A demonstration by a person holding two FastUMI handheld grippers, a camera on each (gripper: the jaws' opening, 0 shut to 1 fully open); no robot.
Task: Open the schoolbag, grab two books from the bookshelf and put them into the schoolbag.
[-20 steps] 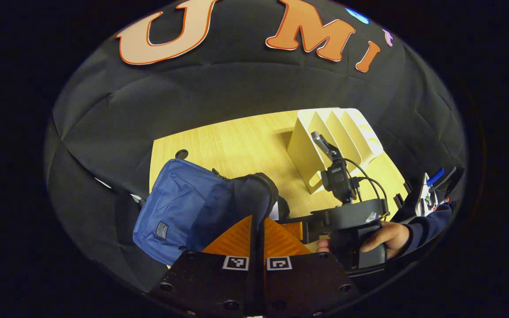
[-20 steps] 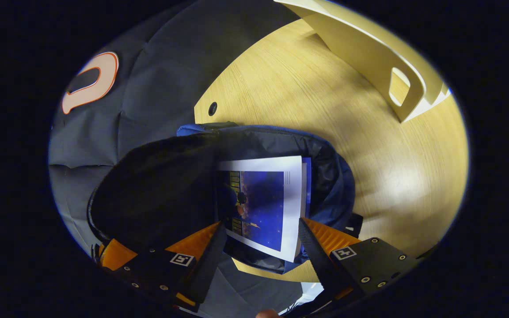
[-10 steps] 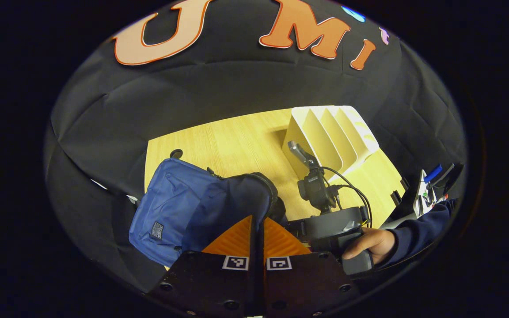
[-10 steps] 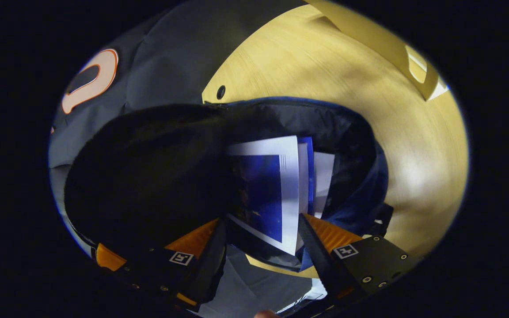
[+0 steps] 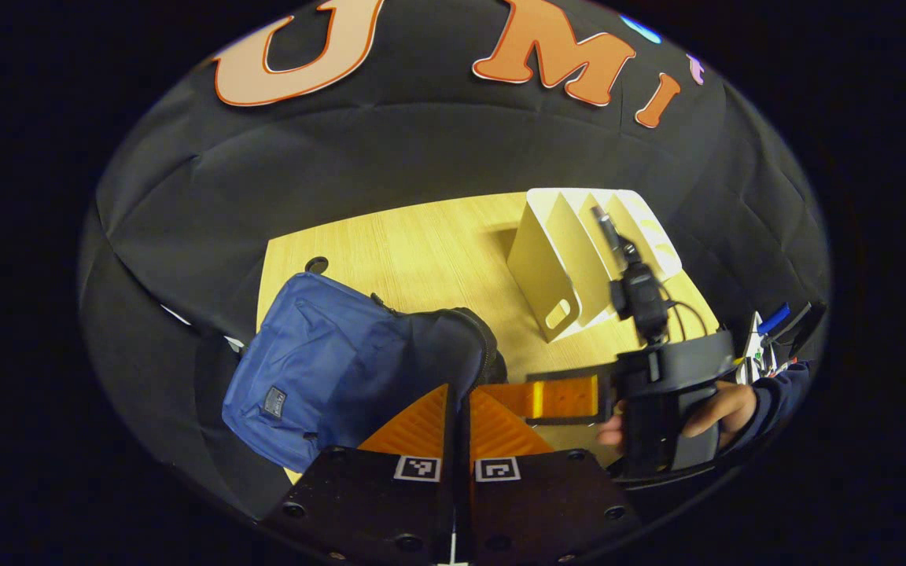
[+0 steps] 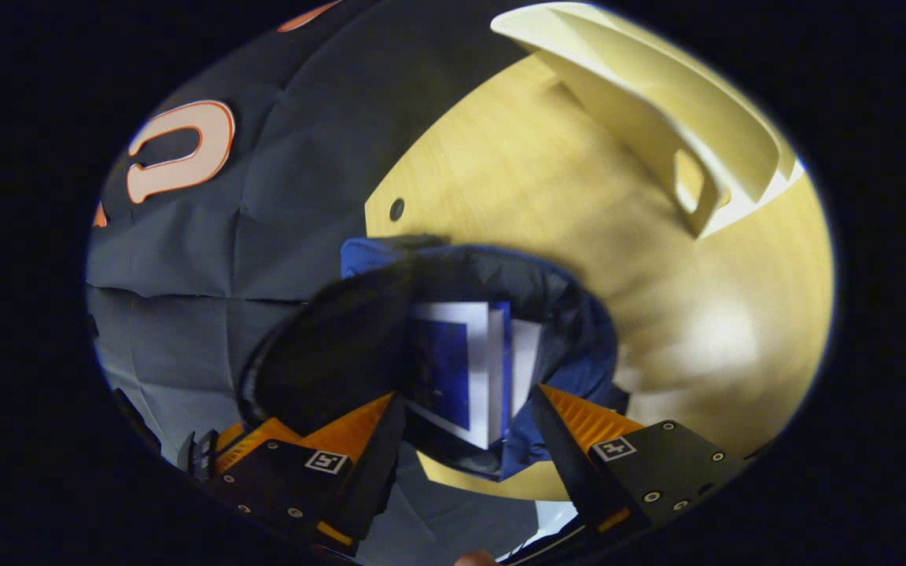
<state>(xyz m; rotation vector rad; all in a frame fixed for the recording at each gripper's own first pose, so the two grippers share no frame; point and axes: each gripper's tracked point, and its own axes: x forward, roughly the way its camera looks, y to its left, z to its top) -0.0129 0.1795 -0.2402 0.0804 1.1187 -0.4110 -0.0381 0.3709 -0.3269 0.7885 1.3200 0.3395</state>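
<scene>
left tool (image 5: pixel 457 409) is pinched tight, its two ribbed wedge fingers meeting on the dark flap edge of the schoolbag (image 5: pixel 319 369). one bag only, blue woven fabric with a small sewn patch on the front, sitting slumped at the near left corner of the tabletop (image 5: pixel 421 251).

in the right gripper view the right tool (image 6: pixel 465 424) is spread wide with nothing between the fingers, hanging just above the bag's open mouth. two books (image 6: pixel 469 369) sit inside on edge: a glossy one with a blue cover and white border, and a second one tucked right behind it, of which you just get a blue spine and white page edges.

further back, one bookshelf (image 5: pixel 579 251), a cream rack of thin, smooth slanted dividers with an oval handle cutout in the end panel. tabletop is pale wood grain with one round cable hole (image 5: pixel 316 264) near the far left corner.

a hand (image 5: pixel 705 409) in a dark sleeve holds the right tool off to the side.
</scene>
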